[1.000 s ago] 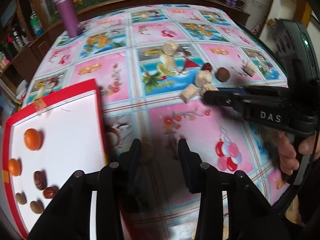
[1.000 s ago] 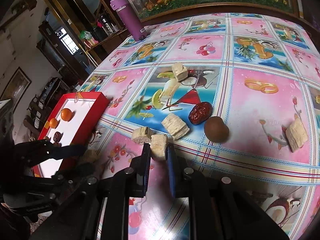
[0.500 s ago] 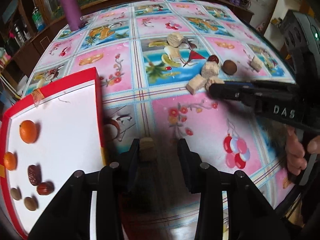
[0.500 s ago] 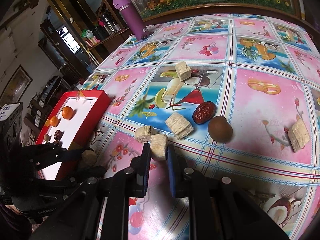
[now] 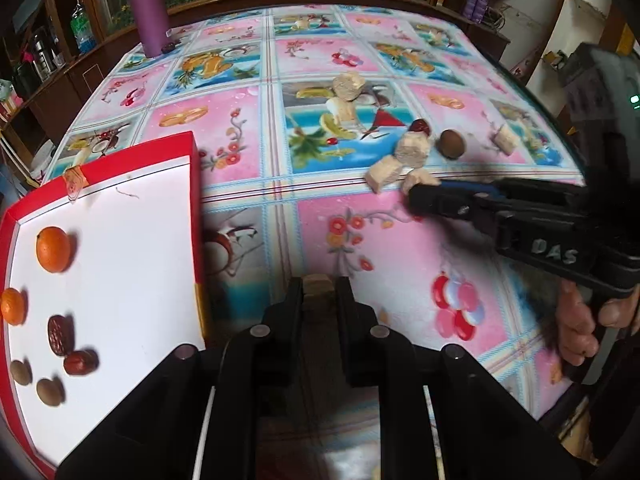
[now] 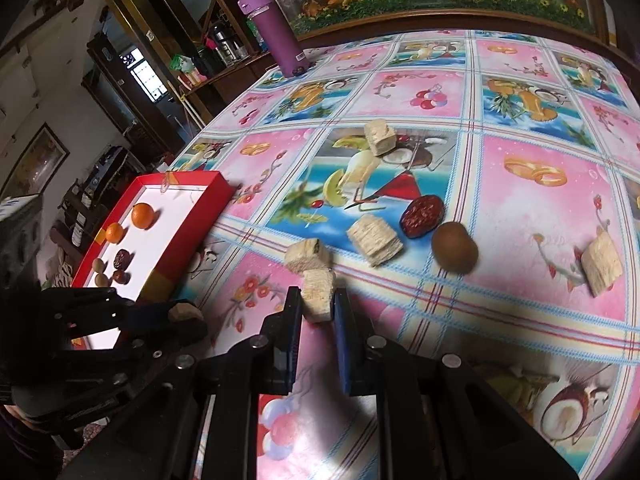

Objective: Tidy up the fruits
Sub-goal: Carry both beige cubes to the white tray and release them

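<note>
Both hand-held grippers clamp pale crumbly blocks: left hand-held gripper [image 5: 319, 292] beside the red tray [image 5: 192, 148], right hand-held gripper [image 6: 317, 304] over the desk [image 6: 540, 208]. They look light, brittle; I squeeze flat sides gently.

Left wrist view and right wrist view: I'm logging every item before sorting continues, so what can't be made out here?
- Left wrist view: the beige piece in the left gripper shows only its top; the fingers hide the rest.
- Left wrist view: the red tray is cut off by the picture's left edge.
- Right wrist view: the tray's small brown fruits are too small to identify.
- Right wrist view: the right gripper hides the lower part of its wafer block.
</note>
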